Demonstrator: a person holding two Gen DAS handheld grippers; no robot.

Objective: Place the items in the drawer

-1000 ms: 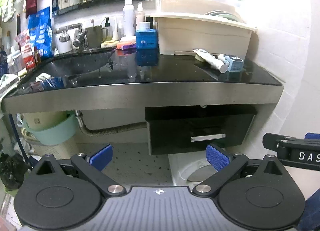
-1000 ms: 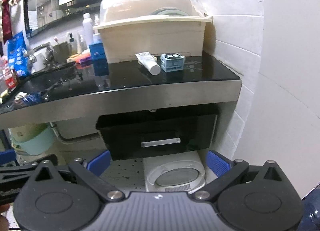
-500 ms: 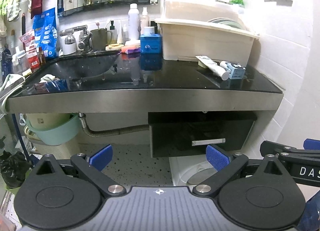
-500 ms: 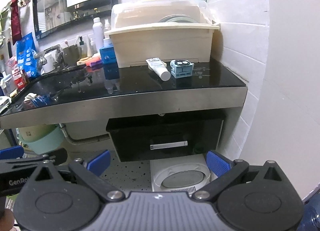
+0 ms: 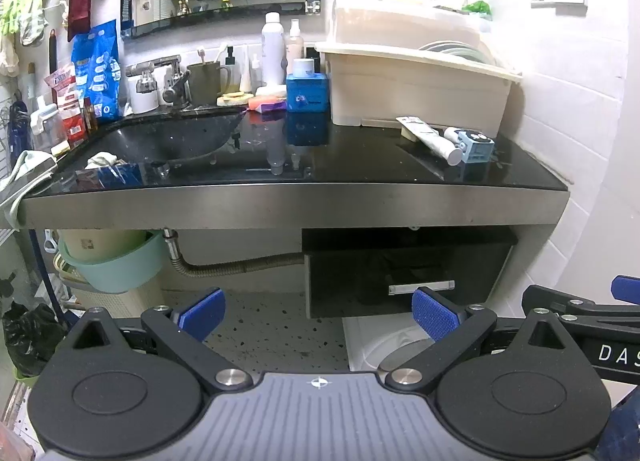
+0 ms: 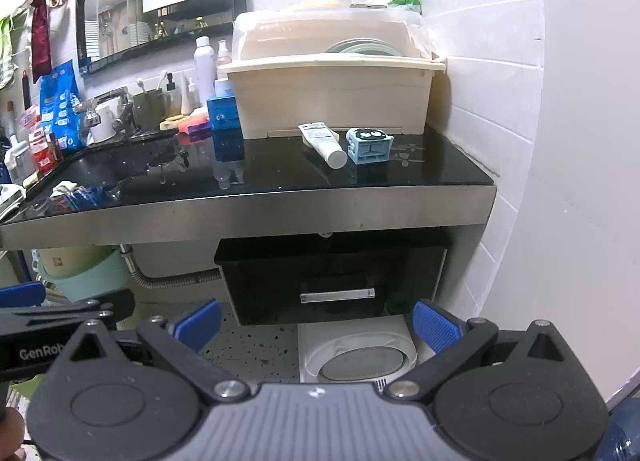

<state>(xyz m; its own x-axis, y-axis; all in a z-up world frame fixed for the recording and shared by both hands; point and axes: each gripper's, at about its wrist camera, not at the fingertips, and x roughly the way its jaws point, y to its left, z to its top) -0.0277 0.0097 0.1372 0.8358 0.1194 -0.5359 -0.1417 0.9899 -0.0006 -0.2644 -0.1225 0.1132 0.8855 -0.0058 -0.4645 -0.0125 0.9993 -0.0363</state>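
A black drawer (image 5: 404, 277) (image 6: 332, 285) with a silver handle (image 6: 337, 295) hangs shut under the right end of the black counter (image 6: 280, 181). On the counter lie a white tube (image 5: 430, 134) (image 6: 323, 138) and a small blue box with cartoon eyes (image 5: 475, 146) (image 6: 369, 145), side by side. My left gripper (image 5: 318, 311) is open and empty, low in front of the drawer. My right gripper (image 6: 318, 319) is open and empty, also below the drawer's level. Each gripper shows at the edge of the other's view.
A cream dish rack (image 6: 332, 97) stands behind the tube. A blue carton (image 5: 307, 93), bottles and a sink (image 5: 168, 137) are to the left. A white round-lidded appliance (image 6: 360, 357) sits on the floor under the drawer. A green basin (image 5: 112, 265) hangs under the sink.
Both views have tilted upward and drawn slightly back, so the counter and drawer sit lower in frame. Both grippers stay open and empty.
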